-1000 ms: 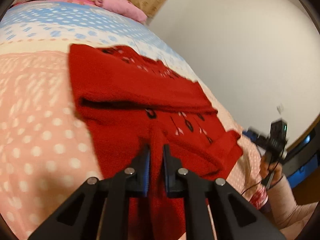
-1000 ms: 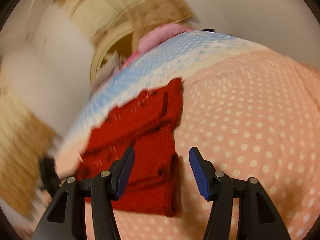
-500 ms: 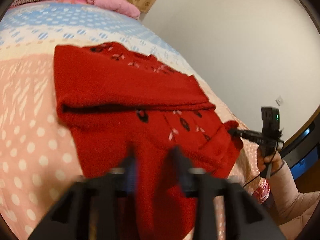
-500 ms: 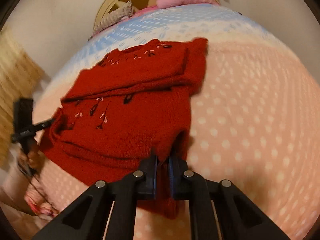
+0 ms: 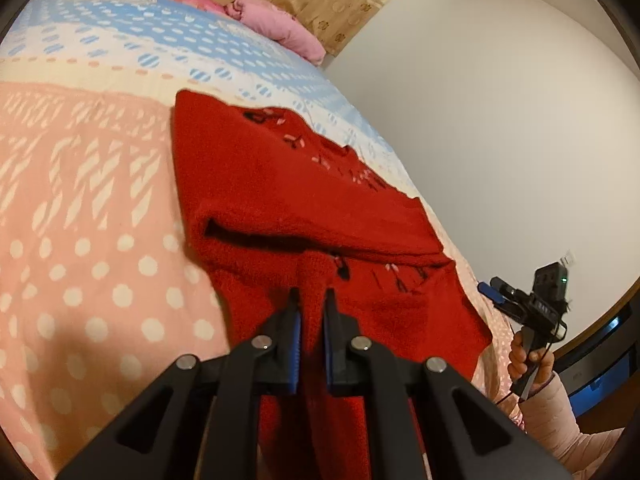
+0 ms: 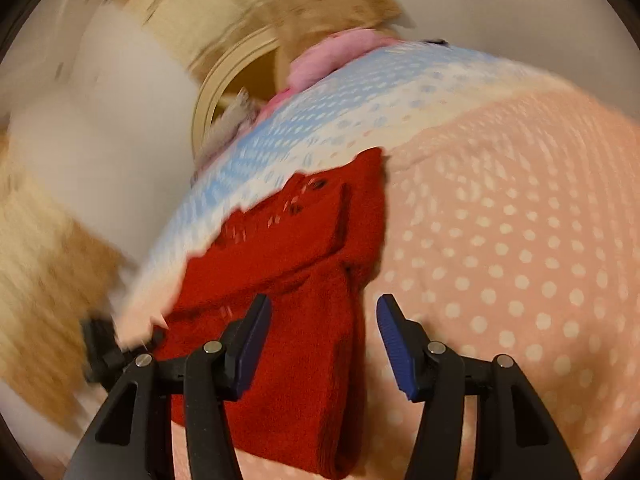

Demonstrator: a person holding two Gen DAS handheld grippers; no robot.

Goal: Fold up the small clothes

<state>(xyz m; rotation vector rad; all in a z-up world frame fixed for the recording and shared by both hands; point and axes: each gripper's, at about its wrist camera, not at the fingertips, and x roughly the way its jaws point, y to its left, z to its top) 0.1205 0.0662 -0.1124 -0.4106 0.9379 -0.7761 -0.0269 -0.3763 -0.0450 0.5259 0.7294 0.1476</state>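
Note:
A red knitted sweater (image 5: 304, 200) with small embroidered marks lies on the bed, sleeves folded across its body. My left gripper (image 5: 311, 300) is shut on a pinched fold of the sweater's lower edge. In the right wrist view the sweater (image 6: 304, 280) lies ahead and below. My right gripper (image 6: 323, 320) is open and empty, its jaws spread over the sweater's near edge. The right gripper also shows in the left wrist view (image 5: 496, 292), held at the bed's far side beyond the sweater. The right wrist view is blurred.
The bed cover (image 5: 80, 260) is pink with white dots, with a blue dotted band (image 5: 140, 28) further up. Pink pillows (image 5: 276, 28) lie at the headboard. A white wall (image 5: 500, 120) runs along the bed's right side. The person's sleeve (image 5: 560, 416) is at lower right.
My right gripper, shut on the sweater's edge half a second ago, has opened and swung sideways. My left gripper, open half a second ago, has shut on the sweater's lower edge.

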